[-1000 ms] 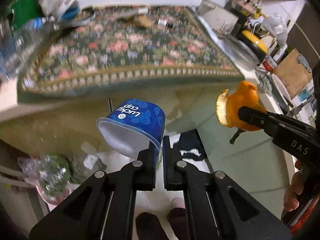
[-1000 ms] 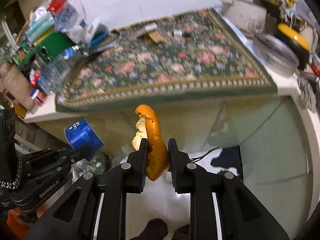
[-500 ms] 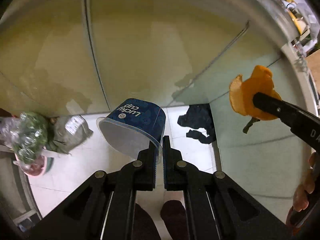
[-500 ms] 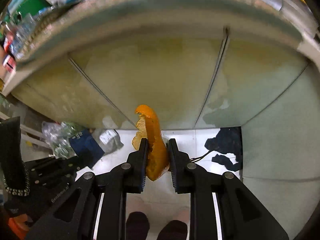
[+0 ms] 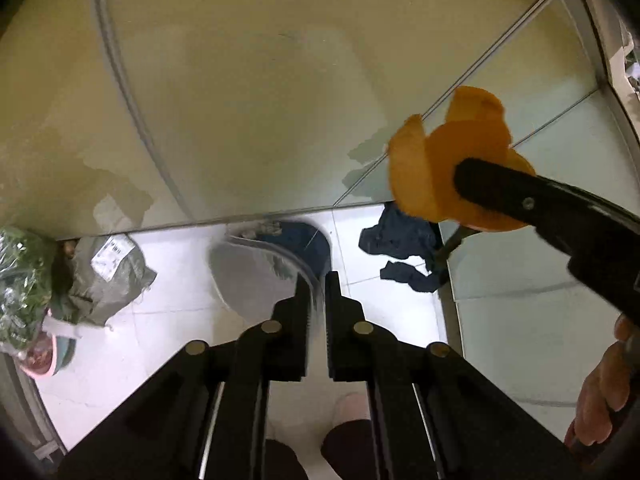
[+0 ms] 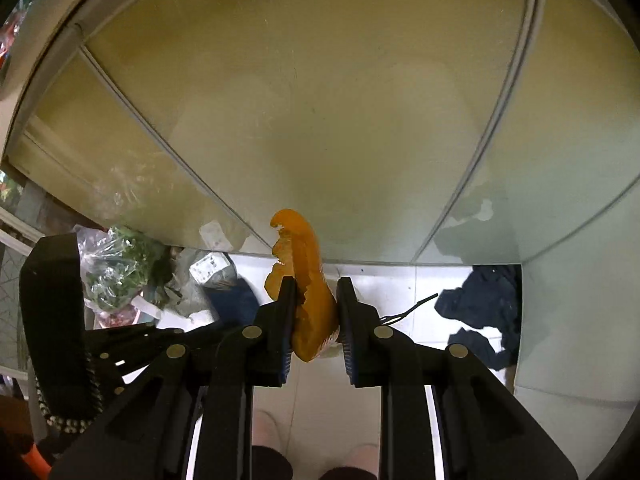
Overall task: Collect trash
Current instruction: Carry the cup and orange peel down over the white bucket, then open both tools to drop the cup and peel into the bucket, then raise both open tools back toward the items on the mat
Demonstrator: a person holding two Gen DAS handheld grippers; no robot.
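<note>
The blue Lucky cup [image 5: 276,264] is blurred just ahead of my left gripper [image 5: 317,280], whose jaws stand slightly apart with the cup's rim between them. In the right wrist view the cup [image 6: 234,300] is a dark blue blur low over the floor. My right gripper [image 6: 316,292] has its jaws a little apart around an orange peel [image 6: 306,280], which still sits between them. The peel also shows in the left wrist view [image 5: 432,168], held above the floor at the right.
Both grippers point down at white floor tiles [image 5: 168,344] in front of pale cabinet doors [image 5: 260,100]. A grey bag [image 5: 108,276], a bag of greens [image 5: 20,280] and a pink bin [image 5: 44,360] lie at the left. Dark cloth [image 5: 404,248] lies at the right.
The left jaws have parted slightly and the cup is blurred, slipping down and away. The right jaws have widened around the peel. Both views have tilted further toward the floor.
</note>
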